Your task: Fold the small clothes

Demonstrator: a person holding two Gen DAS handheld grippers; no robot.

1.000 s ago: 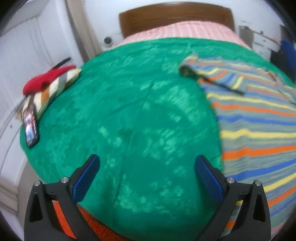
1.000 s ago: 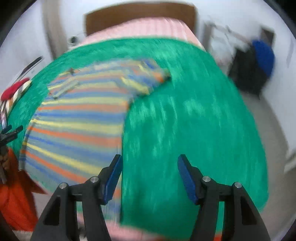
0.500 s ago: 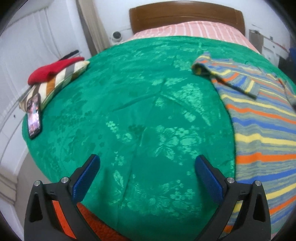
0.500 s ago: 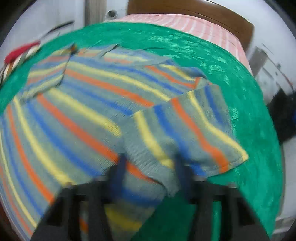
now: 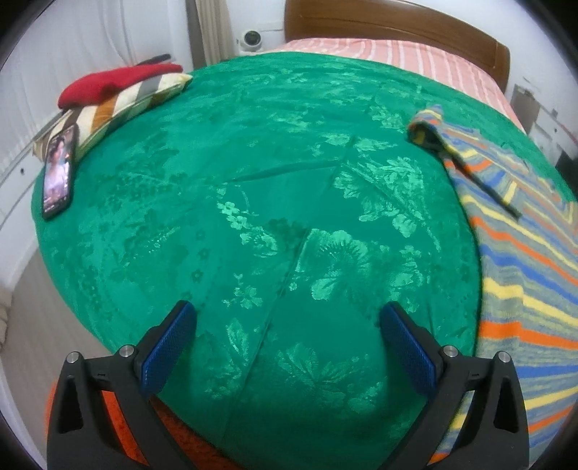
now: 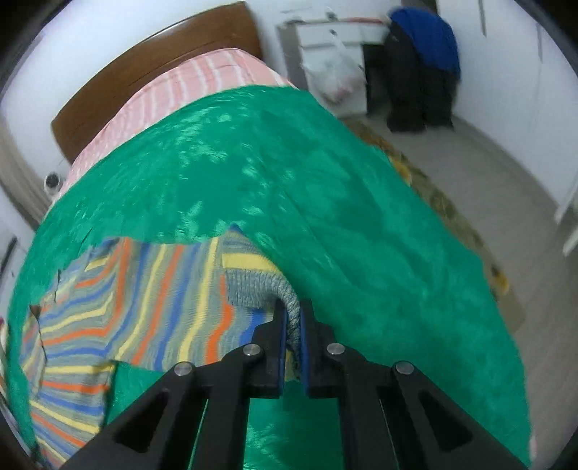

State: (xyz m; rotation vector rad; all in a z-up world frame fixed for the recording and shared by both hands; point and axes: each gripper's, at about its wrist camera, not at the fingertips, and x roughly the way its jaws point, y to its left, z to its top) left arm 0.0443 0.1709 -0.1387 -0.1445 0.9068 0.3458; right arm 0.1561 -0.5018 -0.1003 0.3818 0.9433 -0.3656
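Note:
A small striped sweater [image 5: 523, 274], grey with orange, yellow and blue bands, lies on the green bedspread [image 5: 271, 217]. In the left wrist view it fills the right side, one sleeve end [image 5: 426, 126] pointing up-left. My left gripper [image 5: 285, 343] is open and empty over bare bedspread, left of the sweater. In the right wrist view my right gripper [image 6: 292, 318] is shut on the grey edge of the sweater's sleeve [image 6: 260, 285] and holds it lifted. The rest of the sweater [image 6: 144, 300] spreads to the left.
A striped pillow [image 5: 119, 105] with a red cloth [image 5: 108, 85] on it and a phone [image 5: 57, 173] lie at the bed's left edge. A wooden headboard [image 5: 397, 32] stands at the far end. Dark clothes and a bag [image 6: 419, 72] stand on the floor at the right.
My right gripper went from open over the bedspread to shut on the sweater's sleeve and lifted it. My left gripper stayed open and shifted slightly left, away from the sweater.

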